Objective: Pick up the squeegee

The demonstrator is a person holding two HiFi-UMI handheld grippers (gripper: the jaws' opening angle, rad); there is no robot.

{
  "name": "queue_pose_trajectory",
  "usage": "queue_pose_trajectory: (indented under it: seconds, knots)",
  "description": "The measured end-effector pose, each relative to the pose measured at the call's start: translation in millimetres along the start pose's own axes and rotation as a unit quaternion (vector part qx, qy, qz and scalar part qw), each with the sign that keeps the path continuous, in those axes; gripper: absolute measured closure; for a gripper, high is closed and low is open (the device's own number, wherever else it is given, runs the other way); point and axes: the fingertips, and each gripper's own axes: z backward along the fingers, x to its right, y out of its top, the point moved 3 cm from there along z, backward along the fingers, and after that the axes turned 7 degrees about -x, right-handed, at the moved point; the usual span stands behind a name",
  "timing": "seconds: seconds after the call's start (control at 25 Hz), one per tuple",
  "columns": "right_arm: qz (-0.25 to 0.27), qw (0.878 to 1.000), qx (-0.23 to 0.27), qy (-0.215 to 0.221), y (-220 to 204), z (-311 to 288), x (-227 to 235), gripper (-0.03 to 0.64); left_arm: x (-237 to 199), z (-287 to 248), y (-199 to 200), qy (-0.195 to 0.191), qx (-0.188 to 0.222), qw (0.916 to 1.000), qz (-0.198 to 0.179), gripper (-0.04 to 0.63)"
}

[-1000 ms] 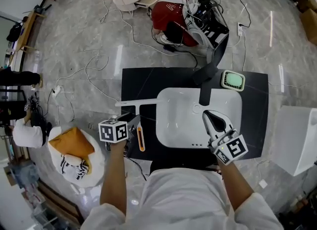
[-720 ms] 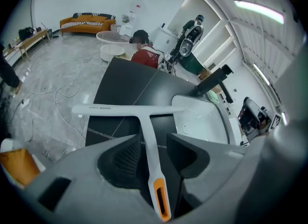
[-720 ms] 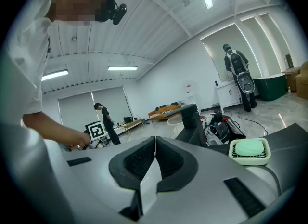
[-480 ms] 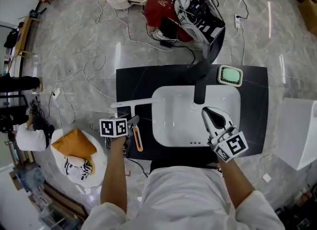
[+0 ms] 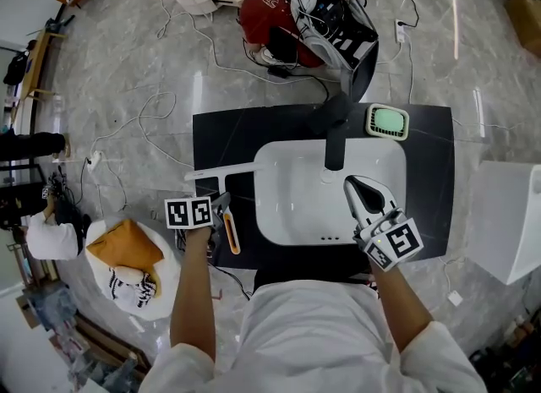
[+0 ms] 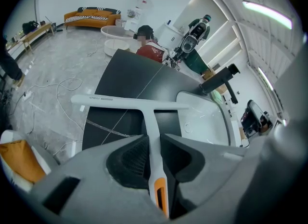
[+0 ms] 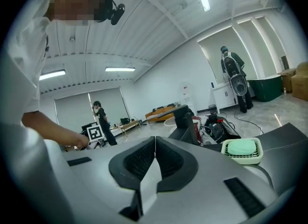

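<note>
The squeegee lies on the black countertop left of the white sink: a long white blade and a white handle with an orange end. My left gripper points down over the handle. Its jaws are closing, the handle runs between them, and both pads touch it. My right gripper hangs over the sink's right half, shut and empty, its tips meeting.
A black faucet stands at the sink's back edge. A green soap in a pale dish sits at the counter's back right. A person sits on the floor beyond, among cables. An orange cushion lies at floor left.
My left gripper has sunk onto the squeegee's handle, and its jaws have gone from wide apart to tight around it. My right gripper has barely shifted over the sink.
</note>
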Motion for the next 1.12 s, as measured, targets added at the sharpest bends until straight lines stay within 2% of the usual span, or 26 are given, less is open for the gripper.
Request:
queue_pose_trajectory:
  seconds: [0.12, 0.4, 0.76, 0.92, 1.0, 1.12]
  knots:
    - [0.003, 1.0, 0.003, -0.006, 2, 5, 2, 0.601, 0, 2, 0, -0.005, 0.005, 0.9999, 0.009, 0.512]
    - [0.016, 1.0, 0.008, -0.015, 8, 19, -3, 0.601, 11, 17, -4, -0.031, 0.044, 0.9985, 0.003, 0.517]
    - [0.049, 0.998, 0.021, -0.014, 29, 33, -42, 0.601, 28, 80, -13, -0.077, 0.131, 0.9882, -0.016, 0.517]
    - [0.063, 0.997, 0.031, -0.018, 37, 45, -63, 0.601, 40, 119, -20, -0.095, 0.18, 0.9784, -0.037, 0.517]
    - [0.076, 0.996, 0.043, -0.018, 48, 45, -69, 0.601, 48, 142, -14, -0.105, 0.216, 0.9693, -0.053, 0.518]
    - [0.092, 0.994, 0.056, -0.016, 67, 45, -82, 0.601, 66, 183, -7, -0.129, 0.27, 0.951, -0.076, 0.518]
